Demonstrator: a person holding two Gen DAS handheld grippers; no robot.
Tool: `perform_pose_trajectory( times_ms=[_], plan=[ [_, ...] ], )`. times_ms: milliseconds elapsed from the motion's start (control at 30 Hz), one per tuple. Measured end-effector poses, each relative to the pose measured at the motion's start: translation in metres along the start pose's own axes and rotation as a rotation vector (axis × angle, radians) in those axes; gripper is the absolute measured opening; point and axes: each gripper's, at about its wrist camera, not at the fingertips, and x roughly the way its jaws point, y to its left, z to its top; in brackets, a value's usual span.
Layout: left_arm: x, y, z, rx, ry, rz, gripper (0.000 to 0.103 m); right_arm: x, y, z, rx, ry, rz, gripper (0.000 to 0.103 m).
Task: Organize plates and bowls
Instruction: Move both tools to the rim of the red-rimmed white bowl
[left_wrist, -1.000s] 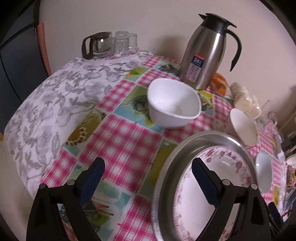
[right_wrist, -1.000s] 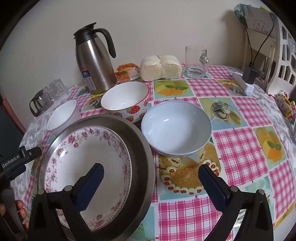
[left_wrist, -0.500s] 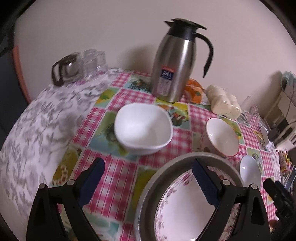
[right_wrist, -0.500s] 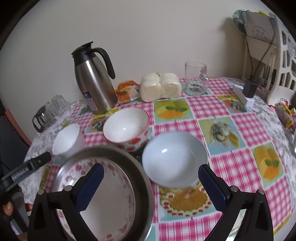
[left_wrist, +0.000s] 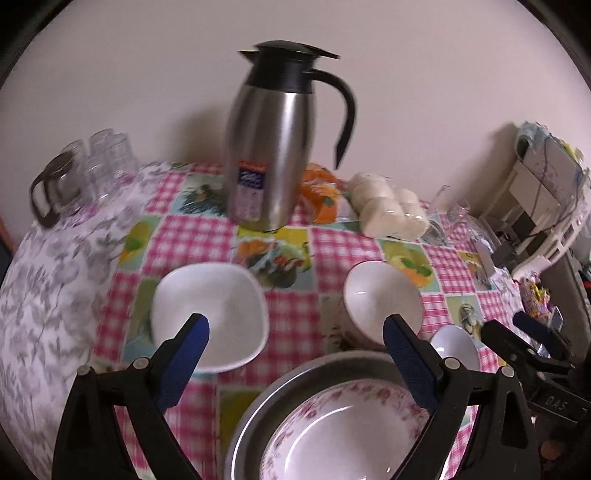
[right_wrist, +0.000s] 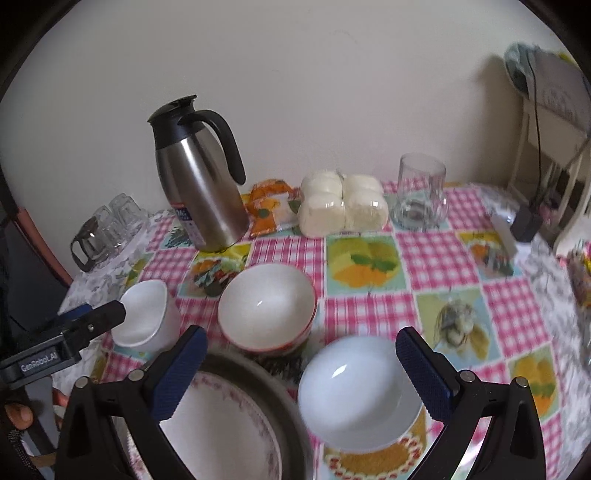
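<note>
A pink-flowered plate (left_wrist: 343, 439) (right_wrist: 218, 432) lies inside a steel pan (left_wrist: 314, 369) (right_wrist: 273, 391) at the table's near edge. Behind it stand a square white bowl (left_wrist: 214, 310) (right_wrist: 142, 314), a red-patterned round bowl (left_wrist: 380, 295) (right_wrist: 266, 306) and a pale blue bowl (left_wrist: 456, 345) (right_wrist: 354, 387). My left gripper (left_wrist: 295, 332) hovers open above the pan's far rim, between the square bowl and the round bowl. My right gripper (right_wrist: 301, 358) is open too, above the gap between pan and blue bowl. Nothing is held.
A steel thermos jug (left_wrist: 277, 147) (right_wrist: 199, 177) stands at the back, with orange packets (right_wrist: 269, 206), wrapped white buns (right_wrist: 343, 203) and a glass mug (right_wrist: 421, 192). Small glasses (left_wrist: 74, 173) sit at the back left. A white chair (right_wrist: 546, 147) stands at the right.
Both grippers have pulled back and risen, so the pan and plate sit lower and smaller in view. The left gripper has swung right, toward the thermos. Both stayed open.
</note>
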Motion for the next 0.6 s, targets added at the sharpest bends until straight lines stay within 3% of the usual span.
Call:
perform_pose_trajectory(
  times_ms=[233, 433, 600],
  plan=[
    [0.023, -0.014, 0.024, 0.023, 0.026, 0.011, 0.095, 0.015, 0.01, 0.026, -0.075, -0.007, -0.044, 0.103],
    [0.054, -0.012, 0.035, -0.042, 0.134, -0.017, 0.095, 0.047, 0.004, 0.036, -0.054, 0.084, -0.018, 0.103],
    [0.084, -0.018, 0.028, -0.016, 0.214, 0.049, 0.095, 0.079, -0.005, 0.032, -0.012, 0.18, -0.055, 0.103]
  ],
)
